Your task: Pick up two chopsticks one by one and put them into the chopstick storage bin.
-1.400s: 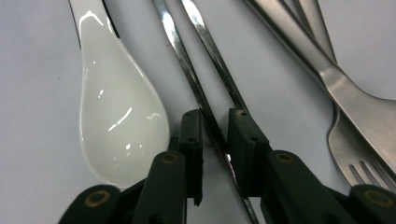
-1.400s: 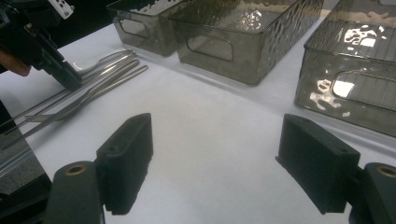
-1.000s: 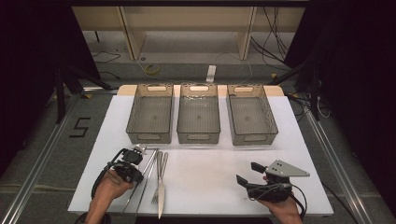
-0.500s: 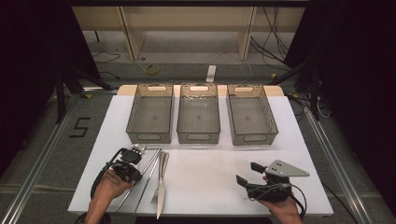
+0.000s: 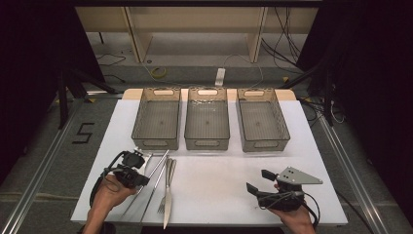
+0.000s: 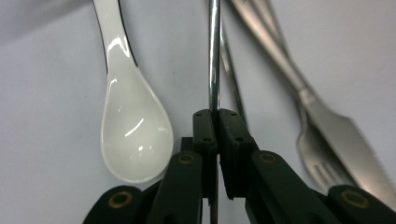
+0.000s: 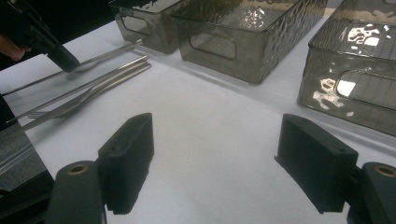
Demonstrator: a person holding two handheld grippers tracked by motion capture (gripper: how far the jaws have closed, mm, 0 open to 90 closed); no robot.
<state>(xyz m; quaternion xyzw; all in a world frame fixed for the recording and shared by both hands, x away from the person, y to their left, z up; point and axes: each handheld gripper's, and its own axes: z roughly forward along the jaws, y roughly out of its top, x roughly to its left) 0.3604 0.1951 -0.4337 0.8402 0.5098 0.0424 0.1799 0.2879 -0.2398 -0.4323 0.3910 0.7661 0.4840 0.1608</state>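
Clamping a thin metal rod (image 6: 214, 56) in my left hand-held gripper (image 6: 215, 122), low on the counter (image 5: 214, 180) beside a white spoon (image 6: 133, 135), fork (image 6: 322, 163) and knife (image 6: 345, 135). My right hand-held gripper (image 7: 212, 158) gapes apart. Three bins (image 5: 157, 124) beyond sit bare.

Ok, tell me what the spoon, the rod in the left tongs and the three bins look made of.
Spoon: glossy white, likely ceramic or melamine, with soft highlights. Rod: polished metal, mirror-bright streak. Bins: smoky translucent plastic, seemingly, with a rippled see-through wall.
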